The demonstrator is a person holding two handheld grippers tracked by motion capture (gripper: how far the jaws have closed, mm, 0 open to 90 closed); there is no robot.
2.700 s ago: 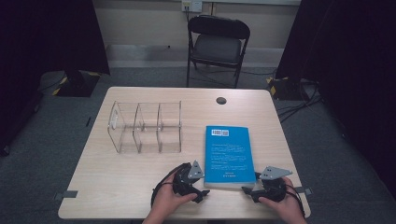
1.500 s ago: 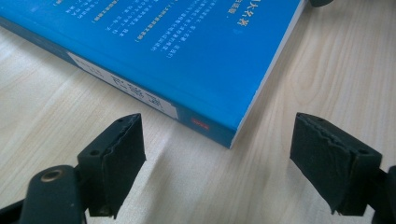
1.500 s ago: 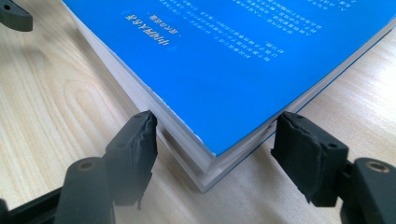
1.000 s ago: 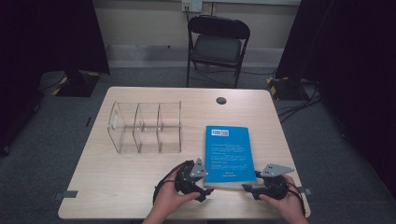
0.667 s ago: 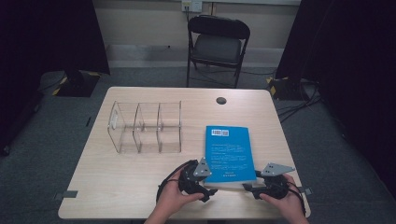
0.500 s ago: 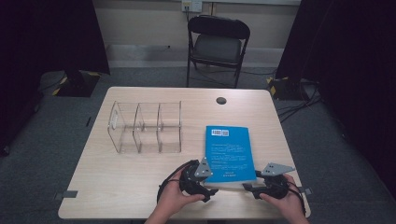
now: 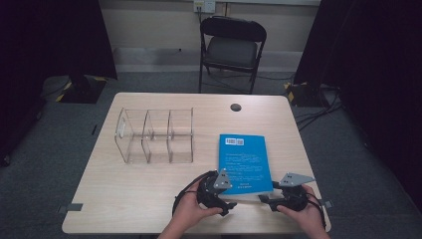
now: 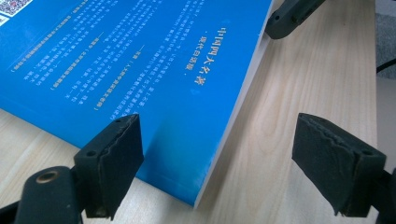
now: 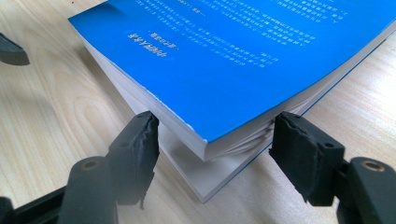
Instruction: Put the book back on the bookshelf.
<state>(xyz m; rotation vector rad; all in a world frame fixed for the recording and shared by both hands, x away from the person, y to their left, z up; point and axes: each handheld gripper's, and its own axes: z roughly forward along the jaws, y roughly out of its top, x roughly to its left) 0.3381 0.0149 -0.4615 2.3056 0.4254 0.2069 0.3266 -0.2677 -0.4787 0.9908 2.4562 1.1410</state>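
Since the earlier frames the left hand-held gripper [image 7: 225, 198] had slid from just off the book's [image 7: 245, 159] near left corner to sit against that corner, while the right hand-held gripper [image 7: 264, 199] had kept its place at the near right corner. That book lay flat, blue cover up, on the right half of the worktop [image 7: 134, 184], its near edge close to the person's side, well apart from the clear rack [image 7: 155, 135] standing to its left.

In the left gripper view the jaws stood wide open, one pad [image 8: 119, 149] over the cover near the corner and the other out over bare wood, neither pressing on anything I could see. In the right gripper view the book's corner [image 9: 205, 140] lay between the jaws, and the top cover with a wad of pages had lifted off the lower pages. The jaws were partly open, and both pads [image 9: 142, 140] sat close beside the page edges; whether they touched I could not tell, and no firm pinch showed.

The step in hand looked like getting a hold on the near end of the book, probably to raise it and stand it in the rack. The next move would call for the right jaws to close on the whole thickness, not just the lifted part, and for the left gripper to straddle its corner before closing, so the book comes up level without fanning open.
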